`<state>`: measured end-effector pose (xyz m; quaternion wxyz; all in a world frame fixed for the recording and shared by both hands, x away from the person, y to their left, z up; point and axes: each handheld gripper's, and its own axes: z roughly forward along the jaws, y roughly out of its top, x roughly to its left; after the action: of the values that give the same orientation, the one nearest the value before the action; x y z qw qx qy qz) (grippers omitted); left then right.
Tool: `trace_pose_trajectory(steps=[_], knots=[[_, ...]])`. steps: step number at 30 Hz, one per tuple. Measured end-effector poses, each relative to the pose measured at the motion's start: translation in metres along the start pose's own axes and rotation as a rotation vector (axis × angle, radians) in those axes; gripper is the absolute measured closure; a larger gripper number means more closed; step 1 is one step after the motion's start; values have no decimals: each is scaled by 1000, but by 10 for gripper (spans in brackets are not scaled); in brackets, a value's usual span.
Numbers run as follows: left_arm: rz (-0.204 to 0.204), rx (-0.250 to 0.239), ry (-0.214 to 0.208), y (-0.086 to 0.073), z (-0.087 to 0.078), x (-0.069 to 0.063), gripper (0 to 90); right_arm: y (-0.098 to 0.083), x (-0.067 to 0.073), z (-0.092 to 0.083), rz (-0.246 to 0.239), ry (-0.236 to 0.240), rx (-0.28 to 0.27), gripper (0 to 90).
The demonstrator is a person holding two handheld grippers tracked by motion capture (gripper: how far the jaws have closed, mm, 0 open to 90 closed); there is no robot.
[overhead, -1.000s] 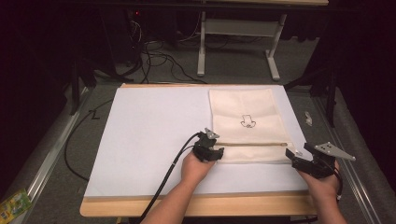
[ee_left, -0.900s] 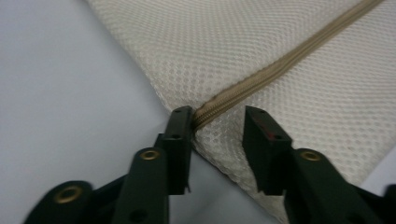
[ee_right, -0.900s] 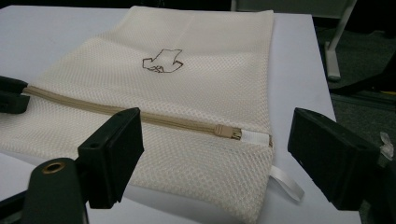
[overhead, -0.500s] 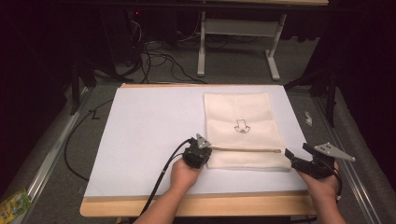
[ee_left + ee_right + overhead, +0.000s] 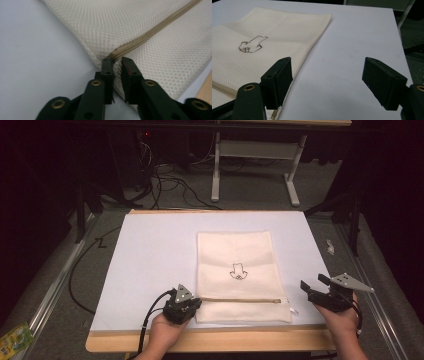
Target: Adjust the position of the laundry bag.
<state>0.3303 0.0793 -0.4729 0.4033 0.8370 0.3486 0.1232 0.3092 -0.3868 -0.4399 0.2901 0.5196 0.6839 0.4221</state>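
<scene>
In the left gripper view, the left tongs (image 5: pixel 117 72) cover the pouch's (image 5: pixel 160 47) corner where the tan zipper (image 5: pixel 150 32) ends, and the pouch runs off the top and right edges. At lower left of the high view, a green packet (image 5: pixel 14 338) is cut off; its print seems too small to read.

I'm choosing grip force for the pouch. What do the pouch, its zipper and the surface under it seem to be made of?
The pouch looks like cream mesh fabric, matte: a fine dotted weave shows in the left gripper view. Its zipper appears to be tan woven tape with fine coil teeth, probably nylon. The sheet beneath is smooth, pale and matte, paper or plastic; I cannot tell which. The table edge looks like light wood.
</scene>
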Motion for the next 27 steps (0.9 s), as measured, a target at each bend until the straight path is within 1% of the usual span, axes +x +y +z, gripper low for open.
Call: trace_pose_trajectory(steps=[2, 5, 7, 9, 10, 11, 12, 13, 15, 17, 18, 20, 21, 22, 24, 26, 27], knots=[[18, -28, 5, 2, -3, 1, 680, 0, 2, 0, -9, 7, 0, 257], [5, -57, 12, 4, -7, 3, 549, -1, 4, 1, -21, 25, 3, 293], [-2, -88, 24, 4, -10, 6, 491, -1, 6, 2, -27, 38, 5, 319], [-8, -116, 37, 4, -12, 8, 453, -1, 9, 2, -34, 53, 12, 334], [-4, -119, 44, 4, -14, 10, 440, 1, 12, 1, -44, 54, 17, 338], [-6, -126, 47, 4, -15, 11, 430, 2, 13, -1, -64, 51, 21, 342], [-5, -133, 53, 4, -16, 12, 423, 5, 15, -4, -79, 42, 20, 353], [-3, -137, 56, 3, -16, 13, 417, 6, 17, -7, -72, 38, 15, 377], [-6, -146, 62, 3, -17, 14, 412, 9, 21, -12, -52, 46, 18, 416], [5, -147, 66, 3, -18, 15, 408, 10, 28, -13, -37, 62, 30, 423], [13, -149, 70, 3, -18, 15, 406, 8, 32, -14, -40, 75, 40, 433], [26, -151, 78, 2, -18, 15, 403, 1, 41, -15, -74, 99, 79, 476], [29, -152, 82, 2, -19, 15, 402, -3, 43, -16, -90, 104, 96, 490], [29, -155, 84, 2, -19, 16, 401, -6, 44, -17, -95, 108, 104, 509], [25, -161, 83, 3, -19, 16, 399, -12, 44, -19, -81, 112, 125, 545], [28, -162, 86, 4, -18, 16, 398, -18, 43, -14, -61, 122, 163, 591], [28, -163, 84, 4, -18, 15, 397, -20, 42, -11, -58, 122, 181, 604]])
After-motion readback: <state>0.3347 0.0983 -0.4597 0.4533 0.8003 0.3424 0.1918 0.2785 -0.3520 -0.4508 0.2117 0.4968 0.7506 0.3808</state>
